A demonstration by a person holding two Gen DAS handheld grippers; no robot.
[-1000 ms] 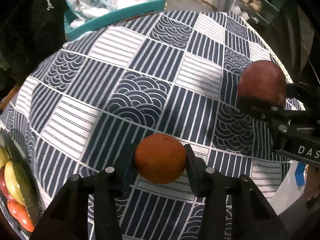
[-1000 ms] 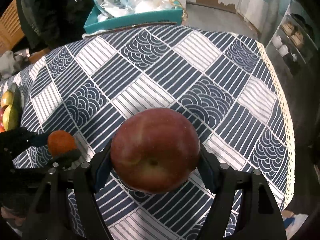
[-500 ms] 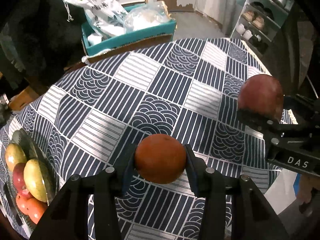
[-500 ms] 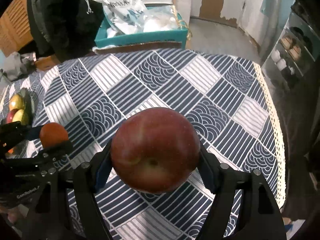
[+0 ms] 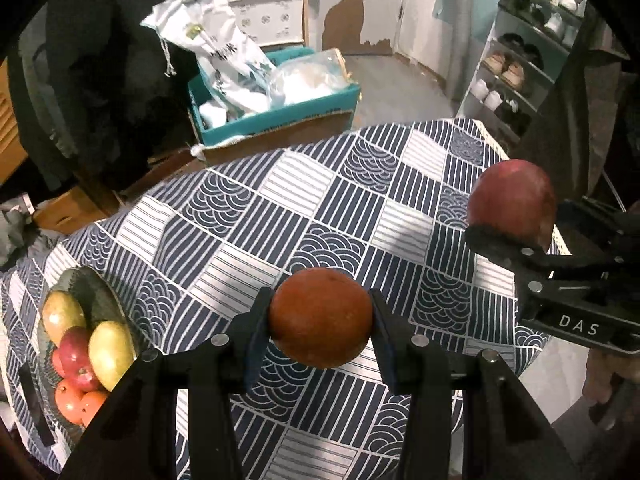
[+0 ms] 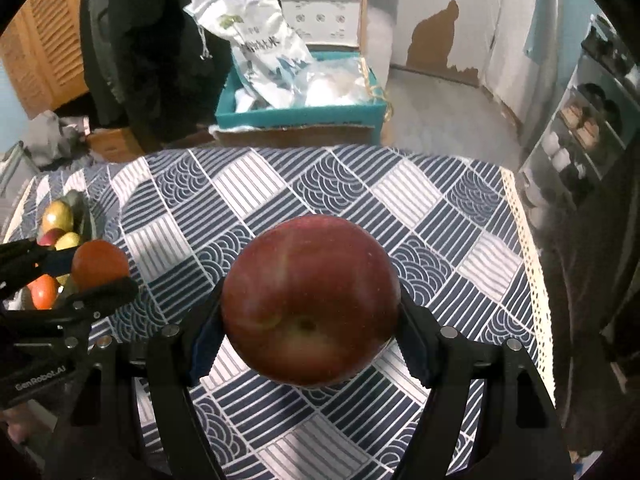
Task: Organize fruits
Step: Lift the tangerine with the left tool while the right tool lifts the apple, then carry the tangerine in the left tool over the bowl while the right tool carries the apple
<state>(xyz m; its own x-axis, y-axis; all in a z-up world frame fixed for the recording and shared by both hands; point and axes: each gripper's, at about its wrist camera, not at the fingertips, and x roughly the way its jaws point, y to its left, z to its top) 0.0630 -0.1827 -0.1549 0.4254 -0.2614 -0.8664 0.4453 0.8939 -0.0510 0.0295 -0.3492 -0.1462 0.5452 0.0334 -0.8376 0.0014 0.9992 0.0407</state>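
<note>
My left gripper (image 5: 320, 316) is shut on an orange (image 5: 320, 318) and holds it above the patterned tablecloth (image 5: 280, 216). My right gripper (image 6: 310, 300) is shut on a red apple (image 6: 310, 300), also held above the cloth. The apple (image 5: 512, 202) and right gripper show at the right of the left wrist view. The orange (image 6: 100, 264) shows at the left of the right wrist view. A dark fruit bowl (image 5: 100, 284) at the table's left edge holds several apples, mangoes and oranges; it also shows in the right wrist view (image 6: 86, 216).
A teal box (image 5: 276, 108) with white bags stands beyond the table's far edge. A shoe rack (image 5: 520, 60) is at the far right. Dark clothing (image 5: 100, 80) hangs at the far left. The table's right edge (image 6: 524, 260) has lace trim.
Both grippers have risen and tilted up with their fruit still held. More of the room and the fruit bowl at the left have come into view.
</note>
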